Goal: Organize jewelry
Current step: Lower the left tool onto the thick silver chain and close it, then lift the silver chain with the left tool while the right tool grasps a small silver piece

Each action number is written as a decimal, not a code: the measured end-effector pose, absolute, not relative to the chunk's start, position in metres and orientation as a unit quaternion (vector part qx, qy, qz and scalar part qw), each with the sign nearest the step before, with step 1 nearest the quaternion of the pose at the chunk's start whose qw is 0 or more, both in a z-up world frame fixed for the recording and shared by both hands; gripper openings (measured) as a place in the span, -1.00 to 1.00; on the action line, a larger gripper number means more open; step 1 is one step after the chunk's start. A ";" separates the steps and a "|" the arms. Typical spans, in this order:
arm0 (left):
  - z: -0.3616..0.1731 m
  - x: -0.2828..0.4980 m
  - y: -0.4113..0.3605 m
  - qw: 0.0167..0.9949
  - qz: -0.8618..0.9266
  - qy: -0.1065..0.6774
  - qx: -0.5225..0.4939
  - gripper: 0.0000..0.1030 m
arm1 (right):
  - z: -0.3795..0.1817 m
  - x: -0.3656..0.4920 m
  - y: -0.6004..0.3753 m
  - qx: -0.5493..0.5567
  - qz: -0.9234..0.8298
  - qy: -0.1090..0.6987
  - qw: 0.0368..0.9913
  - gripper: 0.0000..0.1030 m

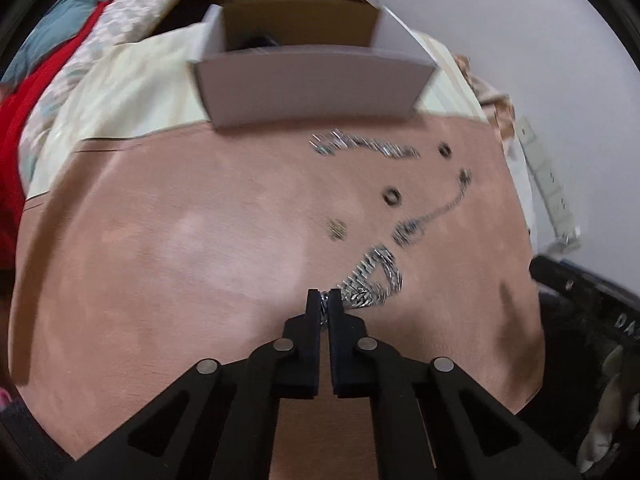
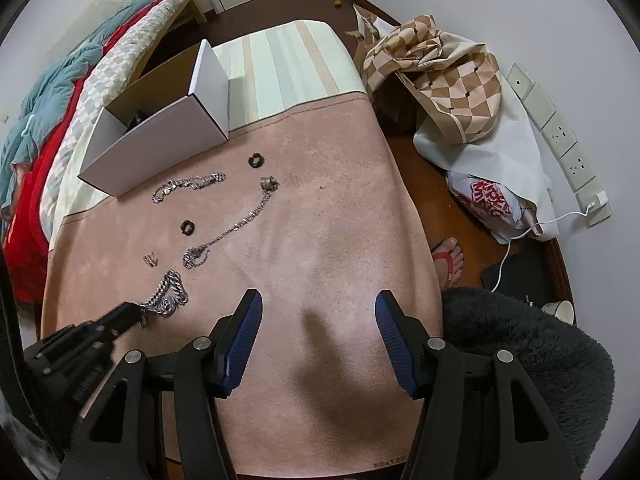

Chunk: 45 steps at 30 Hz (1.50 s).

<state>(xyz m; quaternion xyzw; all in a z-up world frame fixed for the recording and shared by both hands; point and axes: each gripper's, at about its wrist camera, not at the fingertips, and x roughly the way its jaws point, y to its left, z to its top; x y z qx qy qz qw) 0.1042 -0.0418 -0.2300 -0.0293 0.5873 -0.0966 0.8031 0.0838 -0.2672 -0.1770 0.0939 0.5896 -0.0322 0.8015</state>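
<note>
Left wrist view: left tongs (image 1: 325,300), matte black, are pinched together on one end of a chunky curb chain (image 1: 374,278). Its flat polished steel links bunch in a loop on the pink mat (image 1: 180,240) just beyond the tips; the frame is motion-blurred, so link detail is soft. The right wrist view confirms the contact: left tongs (image 2: 134,312) meet the chain (image 2: 168,294) at its near end, and the rest lies slack on the mat (image 2: 340,220).

Right tongs (image 2: 318,308) are wide apart, with ribbed blue pads (image 2: 244,336), nothing between them, hovering over bare mat.

The mat is a short-nap, suede-like pink cloth over the tabletop, meeting a cream striped cloth (image 2: 288,64) at the far end.

Other jewelry on the mat, all apart from the tongs:
- thin chain (image 2: 236,226), fine links, running diagonally, with a knotted bunch at the near end and a round metal pendant (image 2: 269,183) at the far end
- medium chain (image 2: 188,185), wavy, lying just in front of the box
- two dark rings, one far (image 2: 255,160), one nearer (image 2: 187,227)
- small gold-tone piece (image 2: 151,259), shape unclear

White cardboard box (image 2: 160,144), rectangular with a brown interior, open top, sits at the far left of the mat. Something dark is inside; I cannot tell what.
</note>
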 end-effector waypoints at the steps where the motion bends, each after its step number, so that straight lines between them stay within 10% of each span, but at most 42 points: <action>1: -0.226 0.105 -0.038 0.806 -0.095 0.584 -0.033 -1.00 | -0.177 0.085 -0.266 0.095 -0.030 0.589 0.802 0.18; 11: -0.206 0.119 -0.009 0.806 -0.105 0.578 -0.074 -0.84 | -0.180 0.096 -0.256 0.116 -0.013 0.589 0.799 0.18; 16: -0.236 0.113 -0.028 0.777 -0.130 0.612 -0.069 0.24 | -0.188 0.095 -0.255 0.114 -0.017 0.597 0.794 0.18; 22: -0.251 0.110 -0.047 0.793 -0.116 0.598 -0.017 0.12 | -0.196 0.094 -0.261 0.112 -0.028 0.603 0.789 0.18; 26: -0.252 0.109 -0.059 0.807 -0.125 0.577 0.014 -0.78 | -0.197 0.096 -0.265 0.110 -0.034 0.604 0.789 0.19; 45: -0.197 0.131 -0.011 0.841 -0.092 0.528 -0.070 -0.86 | -0.210 0.160 -0.254 0.115 -0.014 0.555 0.824 -0.06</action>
